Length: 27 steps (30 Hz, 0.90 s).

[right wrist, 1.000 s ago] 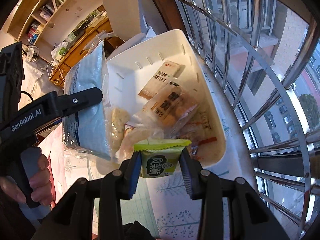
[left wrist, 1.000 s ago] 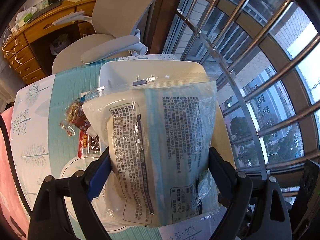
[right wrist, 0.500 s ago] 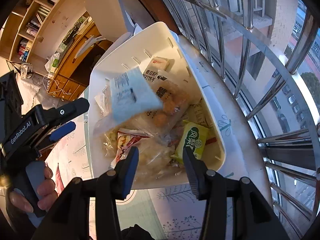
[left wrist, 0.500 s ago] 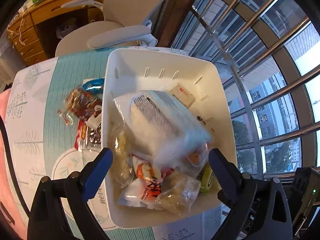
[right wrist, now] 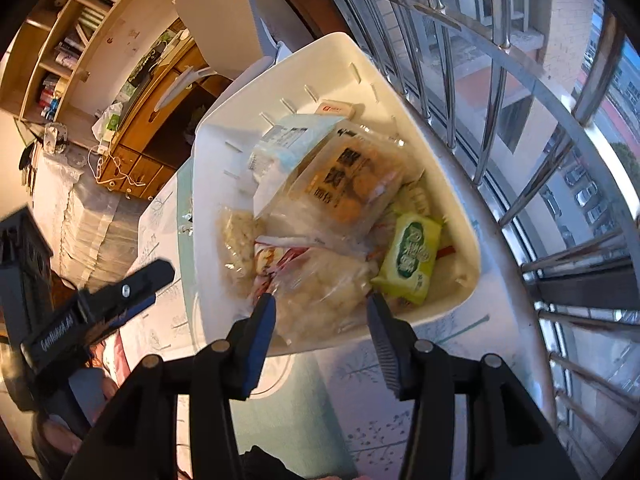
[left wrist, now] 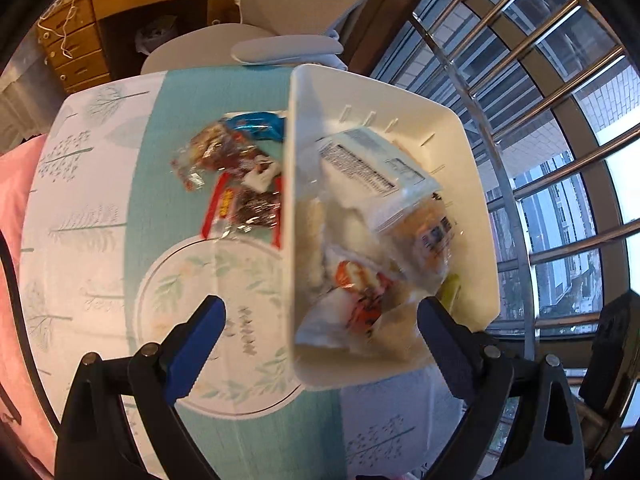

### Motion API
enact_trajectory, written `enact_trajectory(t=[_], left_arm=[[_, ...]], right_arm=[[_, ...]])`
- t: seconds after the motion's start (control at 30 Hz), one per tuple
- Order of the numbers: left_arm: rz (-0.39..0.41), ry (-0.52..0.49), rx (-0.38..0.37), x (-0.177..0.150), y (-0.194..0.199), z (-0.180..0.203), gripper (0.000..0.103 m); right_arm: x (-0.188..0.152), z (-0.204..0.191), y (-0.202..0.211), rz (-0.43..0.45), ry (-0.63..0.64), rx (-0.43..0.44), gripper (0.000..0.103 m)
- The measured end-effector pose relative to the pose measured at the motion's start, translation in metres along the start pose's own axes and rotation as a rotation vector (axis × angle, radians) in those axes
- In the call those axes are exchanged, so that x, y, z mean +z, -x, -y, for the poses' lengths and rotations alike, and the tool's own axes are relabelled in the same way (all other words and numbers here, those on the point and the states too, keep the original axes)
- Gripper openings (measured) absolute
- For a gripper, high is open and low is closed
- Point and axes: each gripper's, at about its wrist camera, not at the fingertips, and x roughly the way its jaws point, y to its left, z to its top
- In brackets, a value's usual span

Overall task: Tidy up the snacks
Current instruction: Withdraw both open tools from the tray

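Both tongs have let go: the big white packet (left wrist: 372, 164) and green snack pack (right wrist: 410, 258) now lie in the white bin (left wrist: 478, 184), ahead of them. The left tongs (left wrist: 320, 330) gape wide and empty; the right tongs (right wrist: 322, 314), just opening, hold nothing. Loose snacks (left wrist: 236, 176) wait on the bench (left wrist: 96, 208), ahead-left of the left tongs.

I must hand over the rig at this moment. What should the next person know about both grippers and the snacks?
Left gripper: jaws open, holding nothing, over the white bin's left wall.
Right gripper: its jaws have just been opening, nothing pinched, at the bin's near edge.
Done: the big white-and-blue bag and the green packet lie in the bin with other snacks.
Left: several wrapped snacks on the tablecloth beside the bin.
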Motion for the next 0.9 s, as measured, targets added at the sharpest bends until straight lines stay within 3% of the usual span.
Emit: enact_trajectory(t=[0.47,0.73,0.9], left_arm=[[-0.046,-0.137,-0.015,-0.022,0.057,-0.095,0.096],[-0.059,-0.212,-0.001,-0.012,0.073,-0.147,0.096],[-0.026,-0.217,0.034,0.011,0.084,-0.174,0.096]], right_arm=[[-0.061,-0.066,0.002,0.095,-0.11,-0.032,0.05],[-0.091,-0.117,-0.012,0.164,-0.149,-0.028,0.05],[-0.102,-0.146,-0.022,0.209,-0.144,-0.022,0.05]])
